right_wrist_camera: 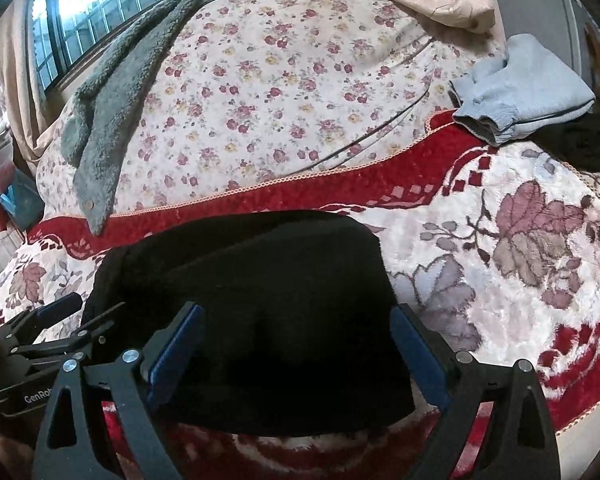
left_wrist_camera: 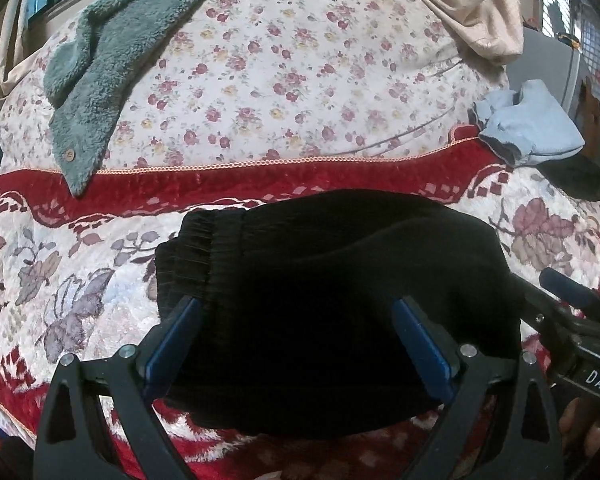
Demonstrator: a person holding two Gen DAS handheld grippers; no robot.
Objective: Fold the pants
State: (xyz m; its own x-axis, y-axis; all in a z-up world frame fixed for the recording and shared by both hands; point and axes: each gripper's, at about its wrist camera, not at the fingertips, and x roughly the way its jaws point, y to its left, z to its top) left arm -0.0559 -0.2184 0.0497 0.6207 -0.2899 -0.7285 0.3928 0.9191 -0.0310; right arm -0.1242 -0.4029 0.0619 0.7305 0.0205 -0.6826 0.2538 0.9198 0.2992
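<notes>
On the red-and-cream floral plush blanket [left_wrist_camera: 80, 280] lie the black ribbed knit pants [left_wrist_camera: 320, 300], already folded into a compact bundle, elastic cuff [left_wrist_camera: 208, 232] at far left. Left tool [left_wrist_camera: 296, 344] and right tool [right_wrist_camera: 296, 344] both spread wide, straddling the near edge, holding nothing. Best pressed flat and squared, edges aligned. Farther right, a folded pale-blue garment [right_wrist_camera: 528, 92]; far left, a grey-green fleece garment [left_wrist_camera: 100, 80].

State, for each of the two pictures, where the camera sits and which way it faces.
Left wrist: on the left gripper, facing forward over the black pants; right gripper and fingertips show at right.
Right wrist: on the right gripper, facing forward over the pants; left gripper shows at left.
Shared: pants, grey fleece, blue garment, red blanket.
</notes>
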